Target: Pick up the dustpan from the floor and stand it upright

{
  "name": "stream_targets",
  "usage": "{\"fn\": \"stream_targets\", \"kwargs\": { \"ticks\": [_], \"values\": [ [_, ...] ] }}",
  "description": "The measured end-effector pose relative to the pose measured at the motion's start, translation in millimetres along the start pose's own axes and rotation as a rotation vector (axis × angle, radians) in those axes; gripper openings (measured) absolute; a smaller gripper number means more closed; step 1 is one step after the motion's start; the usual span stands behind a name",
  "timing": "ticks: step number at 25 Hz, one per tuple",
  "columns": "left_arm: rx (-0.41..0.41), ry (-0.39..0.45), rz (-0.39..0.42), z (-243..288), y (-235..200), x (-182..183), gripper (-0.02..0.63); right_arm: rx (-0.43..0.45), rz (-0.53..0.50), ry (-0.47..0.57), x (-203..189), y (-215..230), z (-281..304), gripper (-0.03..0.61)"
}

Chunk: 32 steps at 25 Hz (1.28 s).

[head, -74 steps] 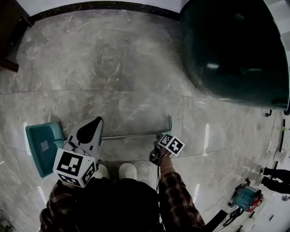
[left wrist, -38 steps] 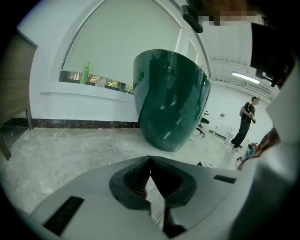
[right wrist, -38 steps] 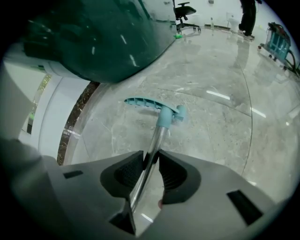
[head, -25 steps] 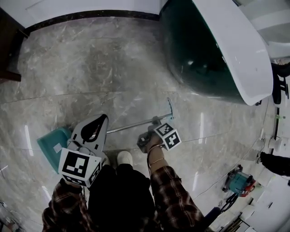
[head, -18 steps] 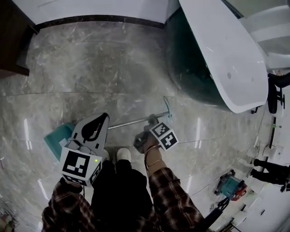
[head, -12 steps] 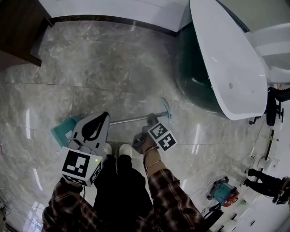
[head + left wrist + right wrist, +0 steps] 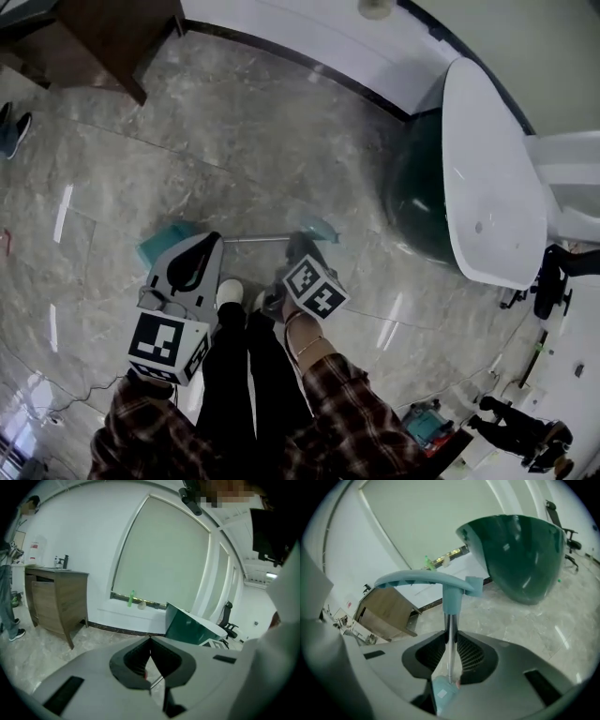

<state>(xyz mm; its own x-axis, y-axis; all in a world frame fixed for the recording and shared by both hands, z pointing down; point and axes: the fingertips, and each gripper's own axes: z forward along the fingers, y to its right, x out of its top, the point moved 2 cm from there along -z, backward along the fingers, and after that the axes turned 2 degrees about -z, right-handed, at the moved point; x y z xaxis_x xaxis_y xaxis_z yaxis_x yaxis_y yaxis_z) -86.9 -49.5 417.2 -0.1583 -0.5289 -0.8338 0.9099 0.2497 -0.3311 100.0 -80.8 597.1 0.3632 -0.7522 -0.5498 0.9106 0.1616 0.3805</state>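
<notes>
The dustpan has a teal pan (image 7: 166, 240), a thin metal rod (image 7: 258, 240) and a teal handle (image 7: 320, 228). My right gripper (image 7: 298, 247) is shut on the rod just below the handle. In the right gripper view the rod (image 7: 450, 634) runs up between the pads to the handle (image 7: 440, 581), and the pan (image 7: 443, 693) shows underneath. My left gripper (image 7: 212, 241) hovers over the pan end, its jaws (image 7: 150, 638) meeting at the tips with nothing held. The rod (image 7: 157, 682) shows through the gap behind them.
A dark green, white-rimmed bathtub (image 7: 473, 187) stands at the right. A wooden cabinet (image 7: 103, 33) is at the top left by the dark skirting. My shoes (image 7: 230, 292) are just below the rod. A blue tool (image 7: 427, 419) and cables lie at the lower right.
Both grippers have risen, and the dustpan came up with the right one. The pan has drawn in under the left gripper. The head view has tilted up, so the wall and cabinet show.
</notes>
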Motion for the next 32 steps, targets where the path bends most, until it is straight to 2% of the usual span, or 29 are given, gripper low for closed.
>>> {"fn": "stream_targets", "kwargs": {
  "ticks": [7, 13, 17, 23, 27, 32],
  "values": [
    [0.22, 0.106, -0.105, -93, -60, 27, 0.011, 0.154, -0.295, -0.055, -20, -116, -20, 0.084],
    [0.419, 0.158, -0.174, -181, -110, 15, 0.011, 0.27, -0.568, -0.081, -61, -197, -47, 0.084],
    [0.486, 0.182, -0.228, -225, -121, 5, 0.011, 0.324, -0.716, -0.107, -98, -236, -68, 0.084],
    [0.545, 0.222, -0.278, -273, -124, -4, 0.011, 0.332, -0.802, -0.149, -140, -253, -95, 0.086],
    [0.562, 0.241, -0.289, -292, -125, -2, 0.011, 0.312, -0.821, -0.148, -145, -253, -98, 0.086],
    [0.559, 0.239, -0.284, -296, -119, 3, 0.011, 0.343, -0.844, -0.16, -141, -251, -103, 0.089]
  ]
}}
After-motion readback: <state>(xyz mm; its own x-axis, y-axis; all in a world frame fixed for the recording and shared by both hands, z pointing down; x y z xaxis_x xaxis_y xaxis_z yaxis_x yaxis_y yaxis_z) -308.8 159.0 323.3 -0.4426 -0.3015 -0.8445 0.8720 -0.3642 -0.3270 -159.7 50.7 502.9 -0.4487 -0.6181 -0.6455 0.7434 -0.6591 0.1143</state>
